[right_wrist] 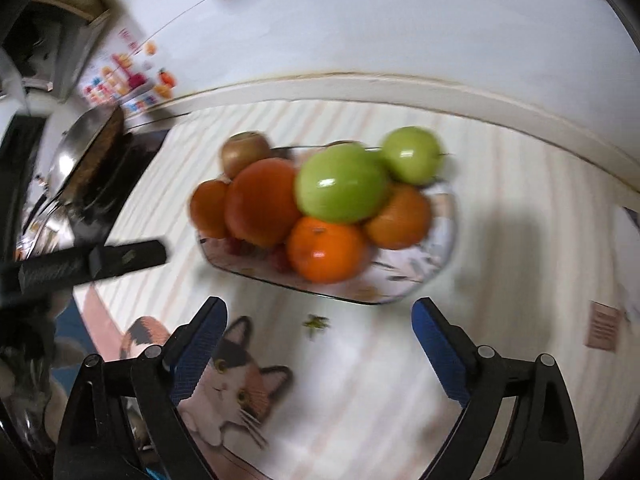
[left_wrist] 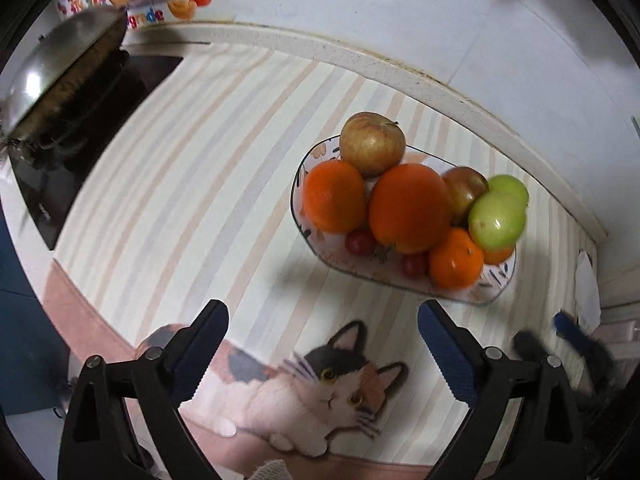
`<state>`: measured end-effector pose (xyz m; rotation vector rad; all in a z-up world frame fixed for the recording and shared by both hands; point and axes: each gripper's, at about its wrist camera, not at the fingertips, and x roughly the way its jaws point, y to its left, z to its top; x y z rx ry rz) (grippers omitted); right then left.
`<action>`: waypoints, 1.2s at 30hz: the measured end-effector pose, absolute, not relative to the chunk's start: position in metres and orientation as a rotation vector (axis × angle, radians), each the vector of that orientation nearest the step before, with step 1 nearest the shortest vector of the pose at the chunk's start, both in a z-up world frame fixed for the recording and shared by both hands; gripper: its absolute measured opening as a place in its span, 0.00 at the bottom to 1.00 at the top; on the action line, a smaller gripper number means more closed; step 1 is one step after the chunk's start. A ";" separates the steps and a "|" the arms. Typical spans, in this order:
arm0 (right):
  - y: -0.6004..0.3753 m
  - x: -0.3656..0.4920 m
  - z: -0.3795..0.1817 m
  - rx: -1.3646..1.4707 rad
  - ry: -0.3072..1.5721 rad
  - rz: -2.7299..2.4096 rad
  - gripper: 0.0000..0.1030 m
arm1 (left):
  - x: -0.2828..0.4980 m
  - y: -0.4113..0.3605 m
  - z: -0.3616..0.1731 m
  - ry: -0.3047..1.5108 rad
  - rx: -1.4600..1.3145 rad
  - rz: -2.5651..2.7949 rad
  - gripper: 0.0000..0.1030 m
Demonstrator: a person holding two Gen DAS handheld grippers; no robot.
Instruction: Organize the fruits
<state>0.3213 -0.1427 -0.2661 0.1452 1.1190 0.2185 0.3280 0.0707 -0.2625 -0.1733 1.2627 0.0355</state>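
Note:
A patterned glass plate (left_wrist: 472,295) stands on the striped mat, heaped with fruit: a big orange (left_wrist: 408,208), smaller oranges (left_wrist: 335,196), a reddish-yellow apple (left_wrist: 372,144), two green apples (left_wrist: 497,220) and small red fruits (left_wrist: 360,242). My left gripper (left_wrist: 323,312) hangs open above the mat just in front of the plate, nothing between its blue pads. In the right wrist view the same plate (right_wrist: 416,276) shows green apples (right_wrist: 342,186) on top of oranges (right_wrist: 326,250). My right gripper (right_wrist: 320,308) is open and empty too, a little short of the plate's near rim.
A steel wok (left_wrist: 64,92) sits on a black stove (left_wrist: 80,152) at the far left. A cat picture (left_wrist: 332,384) covers the mat's near part. A small green scrap (right_wrist: 316,324) lies before the plate. A white ledge and wall close off the back.

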 end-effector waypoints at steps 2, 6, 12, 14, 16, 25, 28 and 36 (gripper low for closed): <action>-0.150 0.315 -0.255 0.126 1.101 0.185 0.93 | 0.319 0.065 -0.255 1.247 -0.153 0.034 0.94; -0.159 0.302 -0.231 0.099 1.067 0.147 0.93 | 0.299 0.058 -0.235 1.203 -0.120 0.035 0.94; -0.165 0.280 -0.194 0.083 1.023 0.122 0.94 | 0.274 0.046 -0.202 1.132 -0.087 0.042 0.94; -0.166 0.272 -0.181 0.077 1.004 0.114 0.94 | 0.267 0.044 -0.193 1.115 -0.086 0.041 0.94; -0.168 0.264 -0.170 0.078 0.993 0.114 0.95 | 0.258 0.042 -0.182 1.100 -0.081 0.041 0.94; -0.172 0.213 -0.112 0.070 0.941 0.145 0.95 | 0.207 0.033 -0.129 1.021 -0.053 0.034 0.94; -0.172 0.194 -0.091 0.060 0.911 0.150 0.95 | 0.192 0.033 -0.114 1.006 -0.067 0.028 0.94; -0.176 0.150 -0.045 0.065 0.869 0.170 0.95 | 0.156 0.026 -0.087 0.974 -0.083 0.007 0.94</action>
